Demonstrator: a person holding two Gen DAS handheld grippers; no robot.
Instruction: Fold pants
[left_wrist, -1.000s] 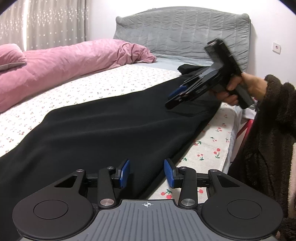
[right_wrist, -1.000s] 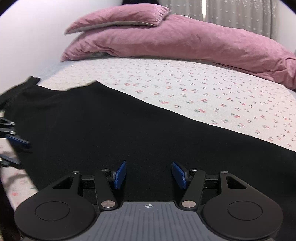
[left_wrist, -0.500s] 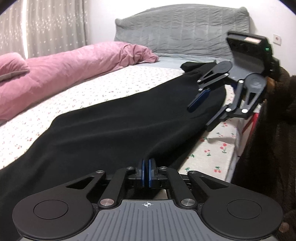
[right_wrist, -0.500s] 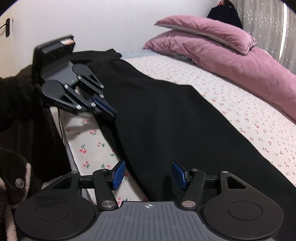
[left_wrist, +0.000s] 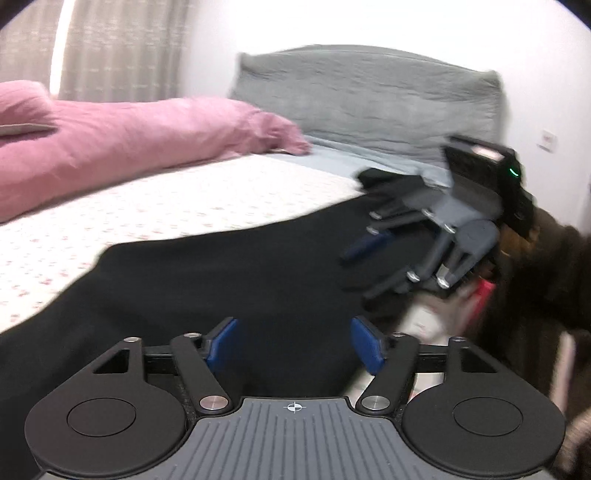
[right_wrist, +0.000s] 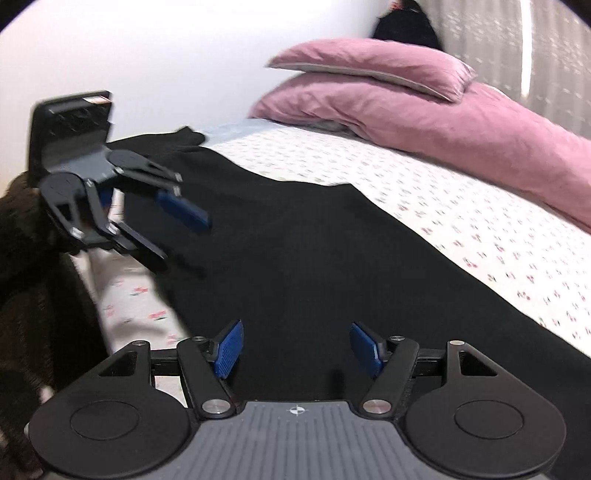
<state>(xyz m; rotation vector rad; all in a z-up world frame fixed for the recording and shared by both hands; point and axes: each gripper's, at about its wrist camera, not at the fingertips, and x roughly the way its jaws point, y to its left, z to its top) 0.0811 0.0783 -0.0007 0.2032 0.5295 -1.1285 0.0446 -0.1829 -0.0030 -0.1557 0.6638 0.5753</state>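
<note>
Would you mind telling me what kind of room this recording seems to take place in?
Most likely a bedroom at home. A bed with a flowered sheet and a grey padded headboard fills the view, a pink duvet and pillow lie along it, and curtains hang behind.

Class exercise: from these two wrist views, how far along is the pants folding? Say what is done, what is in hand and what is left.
Done: the black pants lie stretched along the bed, seemingly halved lengthwise. In hand: nothing; the left gripper, jaws just opened, and the right gripper are both open above the cloth. Left: the crosswise folds; the pants lie at full length.
</note>
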